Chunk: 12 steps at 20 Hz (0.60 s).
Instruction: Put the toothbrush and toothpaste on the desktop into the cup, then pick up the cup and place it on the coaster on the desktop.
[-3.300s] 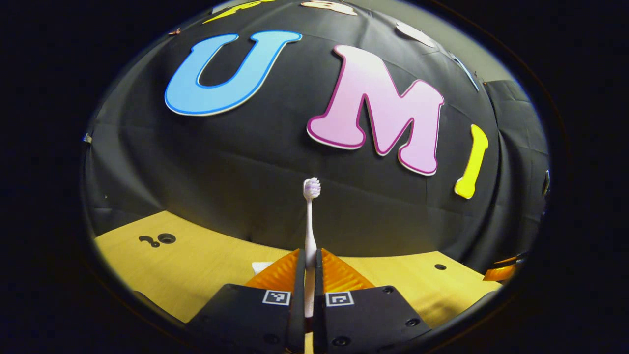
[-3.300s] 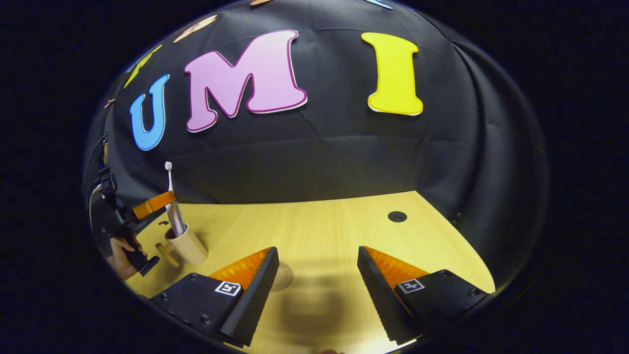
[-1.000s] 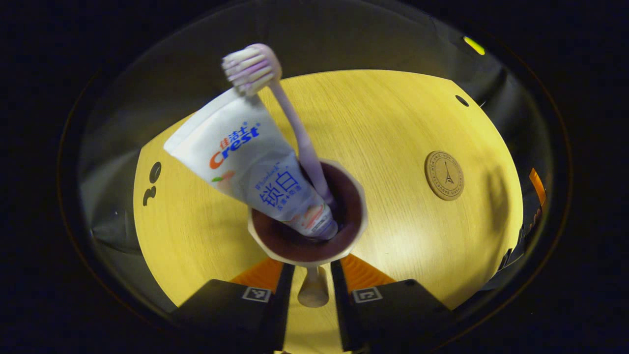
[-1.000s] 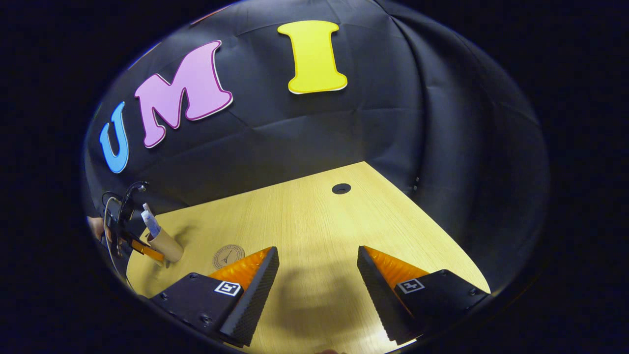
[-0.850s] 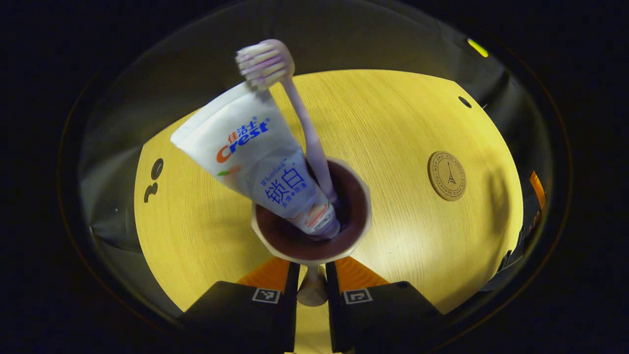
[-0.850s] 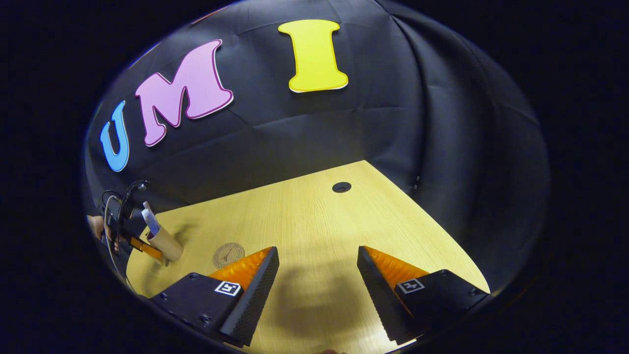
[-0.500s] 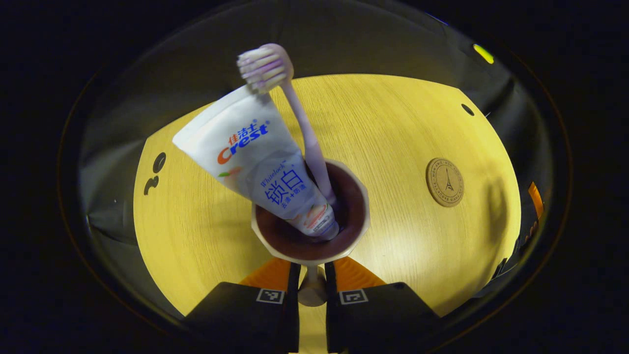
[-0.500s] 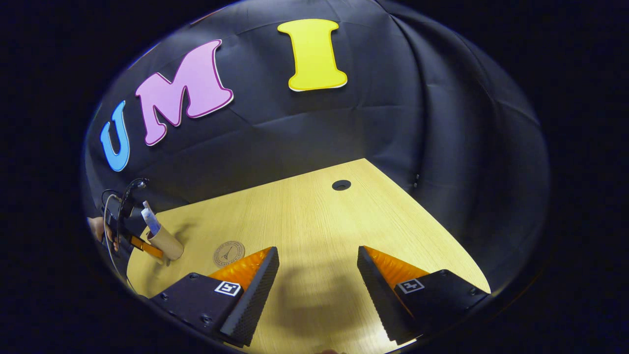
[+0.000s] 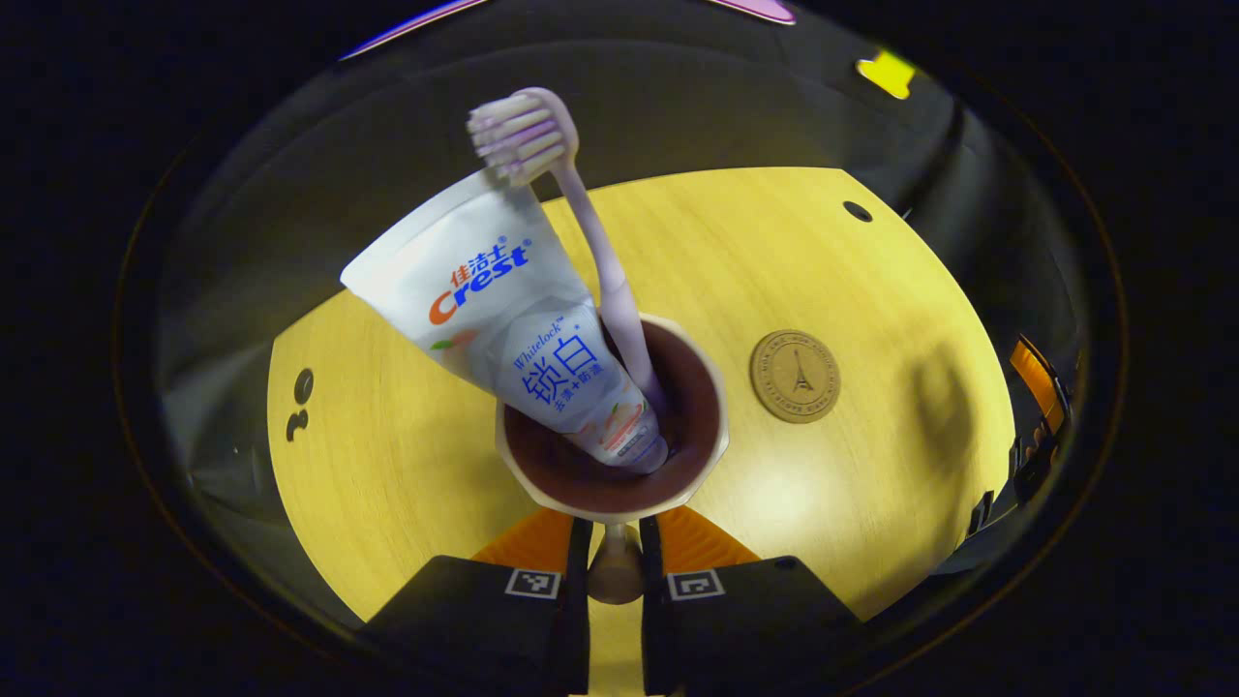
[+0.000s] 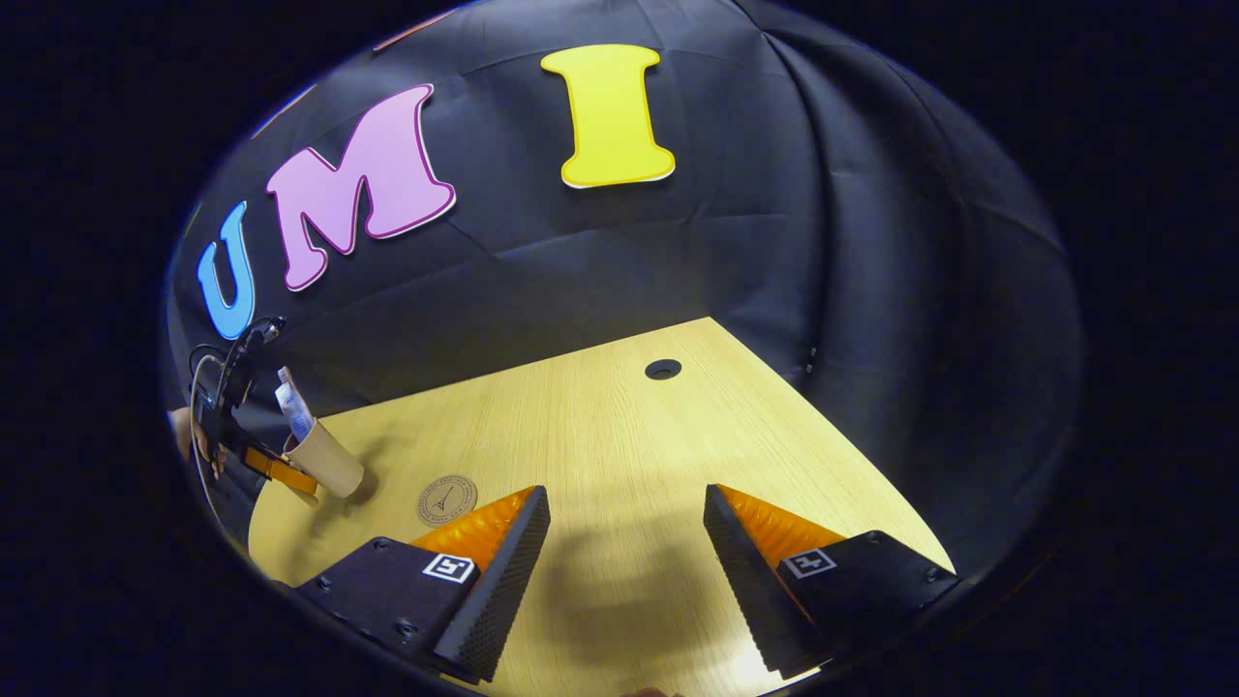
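In the left gripper view, my left gripper (image 9: pixel 614 566) is shut on the handle of the beige cup (image 9: pixel 703 460), which hangs just above the desktop. A white toothpaste tube (image 9: pixel 503 310) and a pale pink toothbrush (image 9: pixel 595 261) stand in the cup and lean toward the upper left. The round brown coaster (image 9: pixel 795 376) lies on the desk to the right of the cup. In the right gripper view, my right gripper (image 10: pixel 624 523) is open over bare desk, with the cup (image 10: pixel 324 460), the left gripper (image 10: pixel 276 471) and the coaster (image 10: pixel 446 500) far off at the left.
The wooden desktop (image 9: pixel 871 281) has a round cable hole (image 9: pixel 857 210) at the far right and dark holes (image 9: pixel 299 402) at the left. A hand (image 10: pixel 190 438) holds the left gripper at the left edge of the right gripper view. Black cloth walls ring the desk.
The left gripper dropped the toothbrush into the cup, closed on the cup's handle and lifted it. The coaster now lies closer to the cup. The right gripper stayed open and hardly moved.
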Available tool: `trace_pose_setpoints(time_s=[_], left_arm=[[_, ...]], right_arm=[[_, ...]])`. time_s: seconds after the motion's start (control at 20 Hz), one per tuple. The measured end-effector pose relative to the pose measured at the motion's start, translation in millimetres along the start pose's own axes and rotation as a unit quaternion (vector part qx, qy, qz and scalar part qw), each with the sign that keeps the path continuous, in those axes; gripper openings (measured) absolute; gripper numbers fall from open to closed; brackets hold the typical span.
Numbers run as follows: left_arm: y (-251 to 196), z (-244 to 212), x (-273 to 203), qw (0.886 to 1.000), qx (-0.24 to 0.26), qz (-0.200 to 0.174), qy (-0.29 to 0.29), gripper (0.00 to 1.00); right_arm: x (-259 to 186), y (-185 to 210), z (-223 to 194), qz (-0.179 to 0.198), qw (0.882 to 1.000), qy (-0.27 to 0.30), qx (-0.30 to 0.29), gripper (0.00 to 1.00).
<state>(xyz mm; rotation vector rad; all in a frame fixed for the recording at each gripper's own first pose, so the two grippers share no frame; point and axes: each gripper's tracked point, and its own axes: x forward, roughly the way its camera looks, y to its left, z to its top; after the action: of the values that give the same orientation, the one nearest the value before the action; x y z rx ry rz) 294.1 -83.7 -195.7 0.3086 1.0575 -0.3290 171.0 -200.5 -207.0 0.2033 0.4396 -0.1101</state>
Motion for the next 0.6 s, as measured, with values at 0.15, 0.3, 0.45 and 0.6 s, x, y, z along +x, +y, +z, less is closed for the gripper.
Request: trace_pose_setpoints(time_s=[0.15,0.3,0.45,0.6], left_arm=[[-26,12,2,1.000,0.023,-0.011,-0.001,0.26],[-54,22,11,0.999,0.046,-0.021,0.002,0.26],[-82,32,20,0.997,0.065,-0.032,0.004,0.30],[-104,42,29,0.996,0.083,-0.038,0.008,0.26]], right_arm=[[-9,-10,4,-0.010,1.000,-0.007,-0.001,0.98],[-18,-22,5,-0.023,1.000,-0.012,0.008,0.98],[-26,-32,3,-0.034,0.999,-0.013,0.018,0.98],[-36,-43,2,-0.045,0.999,-0.016,0.020,0.98]])
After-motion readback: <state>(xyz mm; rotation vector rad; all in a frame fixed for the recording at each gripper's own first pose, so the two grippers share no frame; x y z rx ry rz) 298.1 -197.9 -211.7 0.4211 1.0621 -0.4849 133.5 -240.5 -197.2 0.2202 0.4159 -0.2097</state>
